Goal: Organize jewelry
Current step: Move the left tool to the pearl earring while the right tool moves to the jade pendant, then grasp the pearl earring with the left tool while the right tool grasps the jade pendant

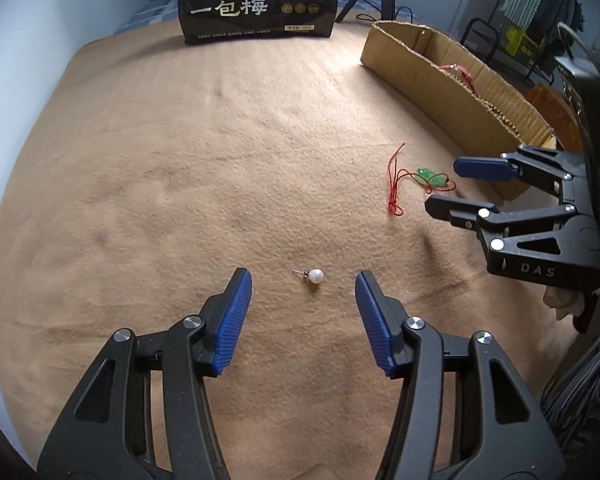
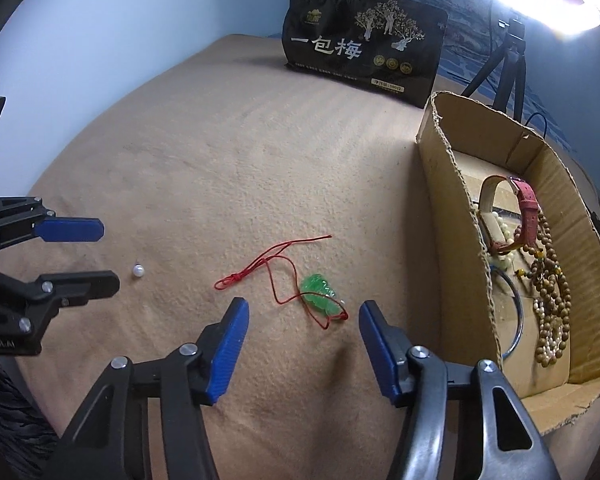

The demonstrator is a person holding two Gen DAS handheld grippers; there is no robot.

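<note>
A white pearl stud earring lies on the tan blanket, just ahead of my open, empty left gripper; it also shows in the right wrist view. A green pendant on a red cord lies just ahead of my open, empty right gripper; it shows in the left wrist view too. The right gripper appears in the left view, the left gripper in the right view. A cardboard box at the right holds a red-strapped watch, bead strings and a bangle.
A black snack bag stands at the blanket's far edge. A tripod stands behind the box. The tan blanket covers the whole work surface. A rack with clothes is at the far right in the left wrist view.
</note>
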